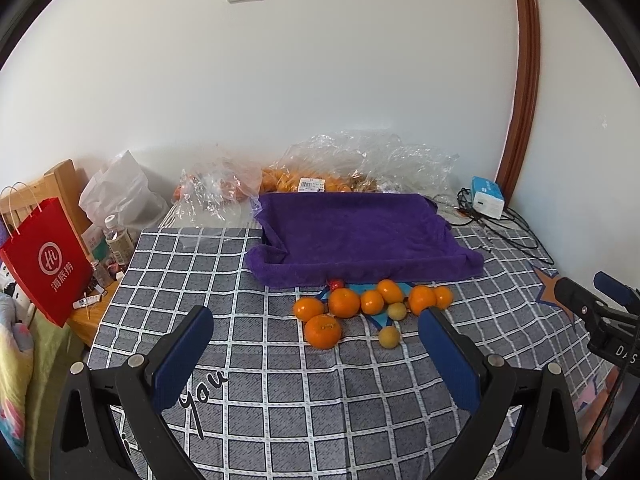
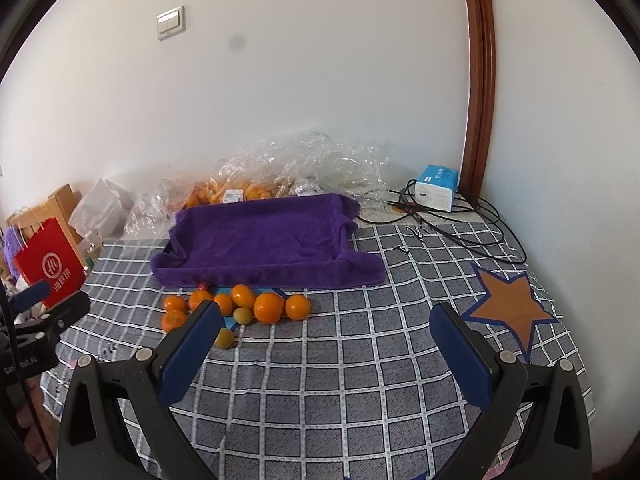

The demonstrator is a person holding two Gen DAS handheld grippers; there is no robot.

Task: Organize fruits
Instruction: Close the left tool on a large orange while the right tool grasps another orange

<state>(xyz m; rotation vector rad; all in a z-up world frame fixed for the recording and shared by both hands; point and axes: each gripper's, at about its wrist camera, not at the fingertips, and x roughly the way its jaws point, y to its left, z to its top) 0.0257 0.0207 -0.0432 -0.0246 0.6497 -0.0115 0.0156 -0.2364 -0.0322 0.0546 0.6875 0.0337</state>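
Observation:
Several oranges (image 1: 344, 303) (image 2: 268, 307) lie in a loose cluster on the checked cloth, just in front of a purple towel-lined tray (image 1: 360, 232) (image 2: 264, 240). Two small yellow-green fruits (image 1: 389, 337) (image 2: 242, 315) sit among them, and a small red fruit (image 1: 336, 283) peeks out at the tray's front edge. My left gripper (image 1: 316, 332) is open, held above the cloth short of the cluster, with nothing between its blue pads. My right gripper (image 2: 326, 326) is open too, to the right of the fruits; its left finger (image 2: 192, 352) partly hides one yellow fruit.
Clear plastic bags with more oranges (image 1: 304, 180) (image 2: 240, 192) lie behind the tray by the wall. A blue-white box (image 1: 486, 196) (image 2: 436, 188) and black cables (image 2: 472, 228) sit at the back right. A red paper bag (image 1: 44, 256) and bottles stand left, off the table edge.

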